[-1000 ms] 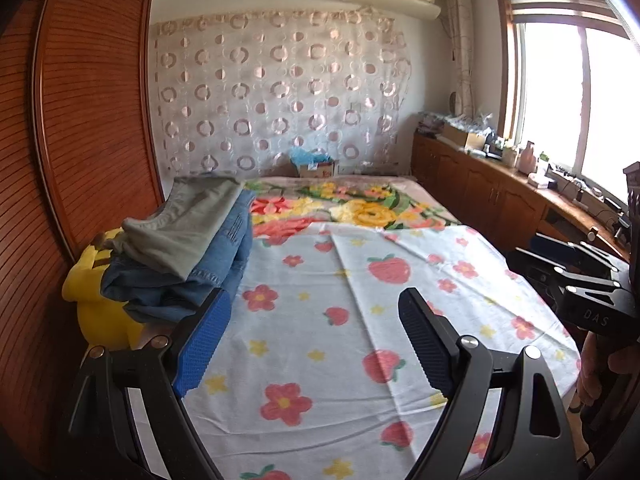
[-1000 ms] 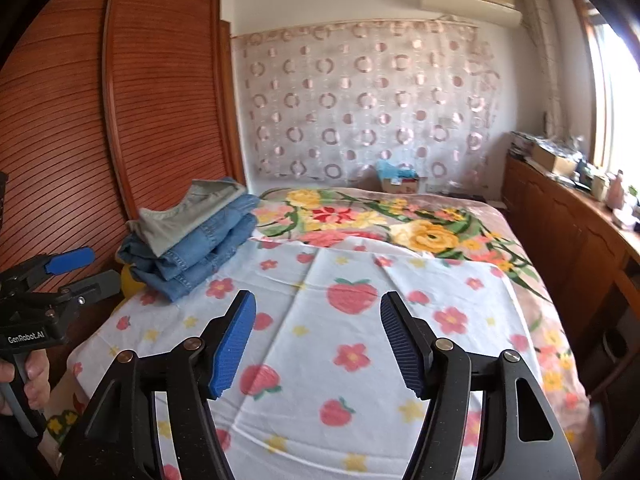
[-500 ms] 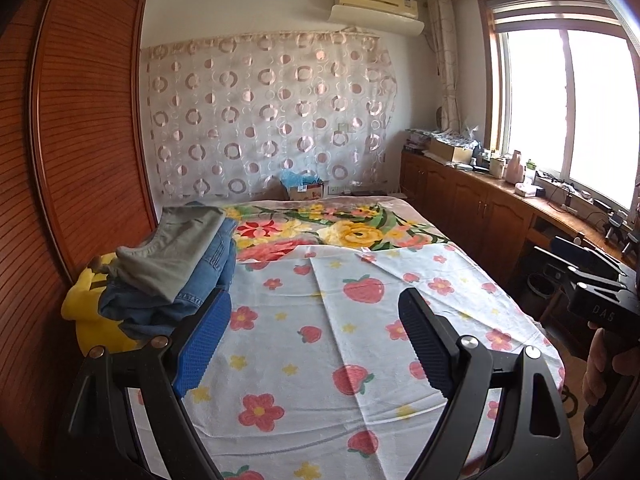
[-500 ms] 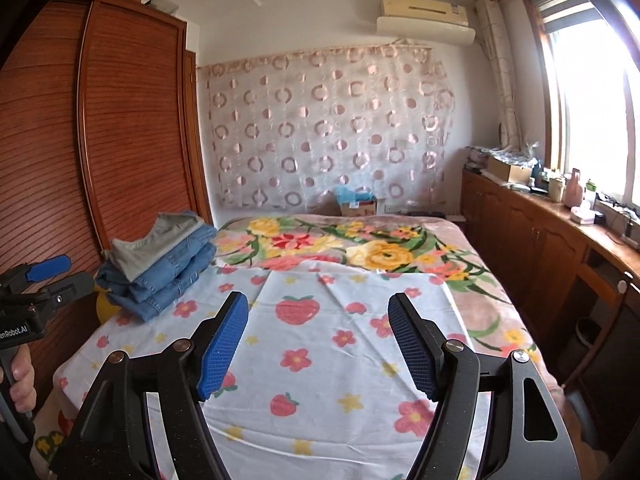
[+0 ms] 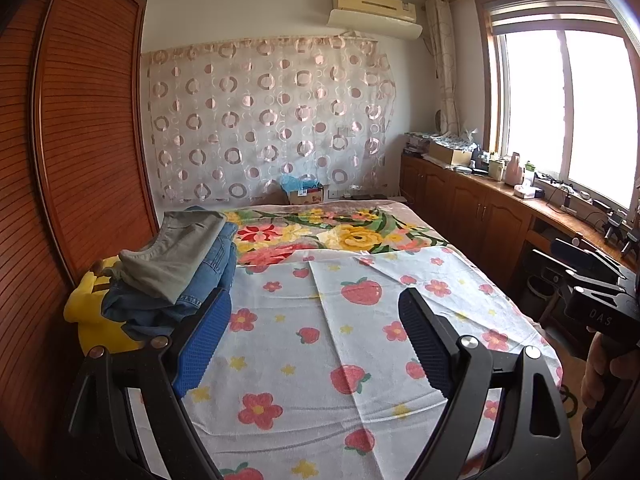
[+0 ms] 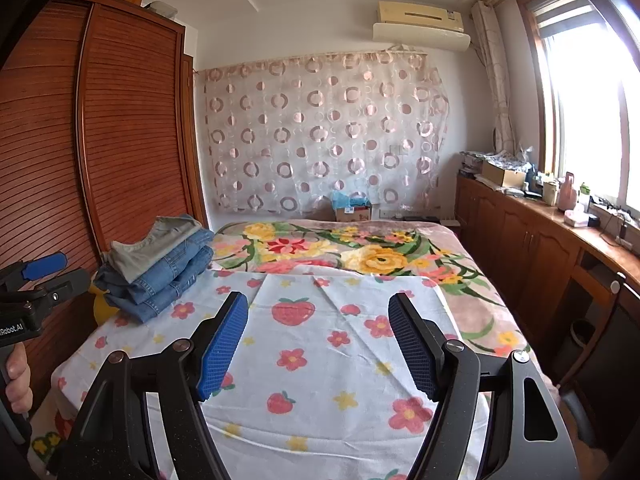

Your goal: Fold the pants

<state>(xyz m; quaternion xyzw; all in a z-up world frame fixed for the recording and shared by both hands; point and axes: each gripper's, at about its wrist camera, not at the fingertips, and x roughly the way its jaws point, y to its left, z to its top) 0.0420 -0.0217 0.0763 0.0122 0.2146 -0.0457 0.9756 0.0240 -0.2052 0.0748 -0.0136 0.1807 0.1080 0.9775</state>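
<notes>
I'm holding my left gripper (image 5: 314, 334) out over the foot of the bed, blue-padded jaws standing wide apart with nothing between them, only the white sheet printed with strawberries and flowers (image 5: 340, 344) showing through the gap. My right gripper (image 6: 318, 346) is hanging over the same sheet, its jaws having just been opening, now spread wide and empty too.

The pants I'm after are sitting in a folded stack of blue denim jeans topped by a grey-green pair (image 6: 156, 262) at the left edge of the bed, right beside the slatted brown wooden wardrobe (image 6: 100, 152), well apart from both grippers. Something bright yellow (image 5: 96, 316) is peeking out underneath that stack; most of it is hidden and I can't tell what it is.

In the left view my left finger is covering the stack's near corner. My right hand (image 5: 604, 368) is cut off by the frame's edge.
</notes>
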